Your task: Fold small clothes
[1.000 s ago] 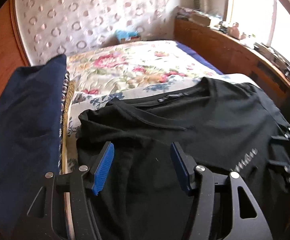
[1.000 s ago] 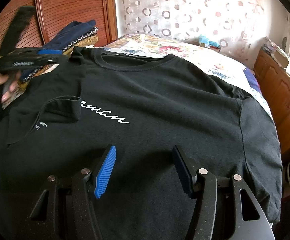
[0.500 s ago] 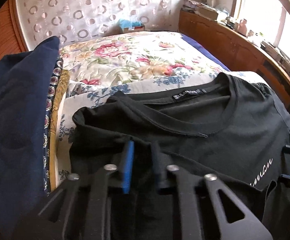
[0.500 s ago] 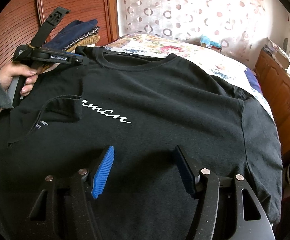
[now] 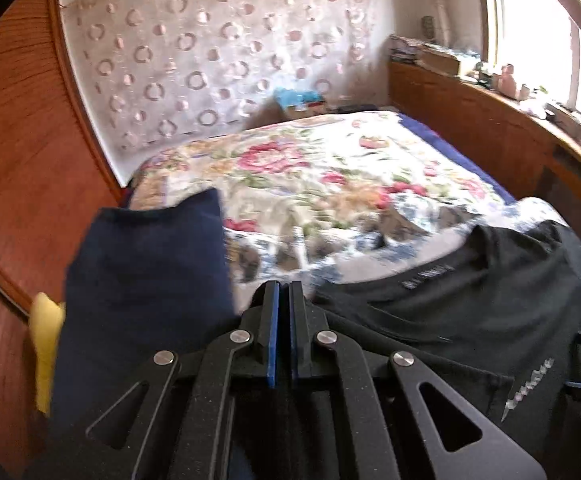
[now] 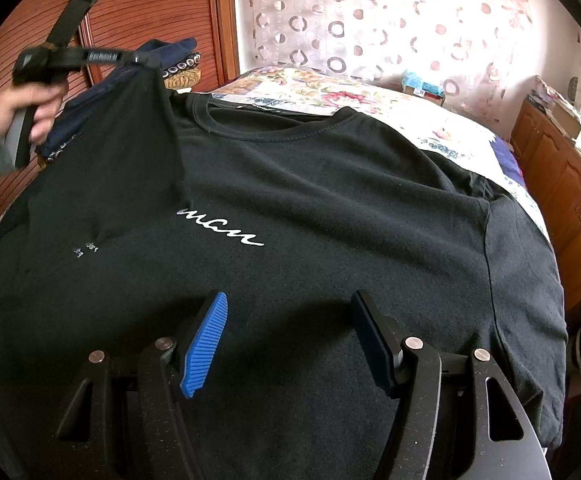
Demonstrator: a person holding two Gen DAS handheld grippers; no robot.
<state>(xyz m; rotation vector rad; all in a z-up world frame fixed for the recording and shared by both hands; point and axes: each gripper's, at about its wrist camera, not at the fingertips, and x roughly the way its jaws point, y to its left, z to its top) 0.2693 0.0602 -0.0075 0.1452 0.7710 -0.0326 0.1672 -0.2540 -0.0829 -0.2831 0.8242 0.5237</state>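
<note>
The left gripper (image 5: 281, 296) has its jaws pressed together, and the right wrist view shows what they pinch: the left sleeve edge of the black T-shirt (image 6: 330, 208), lifted clear of the bed so that a panel of cloth hangs from the jaws down toward the chest. In that view the left gripper (image 6: 146, 58) sits high at the shirt's left shoulder, with the person's left hand (image 6: 30, 108) wrapped around its handle.

The right gripper (image 6: 290, 336) has its jaws spread wide, holding nothing, and hovers above the lower front of the shirt near the hem.

The T-shirt lies front up on the floral bedspread (image 5: 330, 168), collar away from the right gripper and hem toward it, so its long axis runs straight ahead of those open jaws. The white script lettering (image 6: 226, 232) crosses the chest, its left end hidden under the raised panel.

The coming move likely turns on this: the pinched sleeve lies at the left, and the body's midline lies to the right of it, so the left hand, the nearer one, would carry the cloth rightward across the chest.

Beyond the shoulder, a stack of navy folded clothes (image 5: 142, 280) rests beside the wooden headboard (image 5: 22, 160).
</note>
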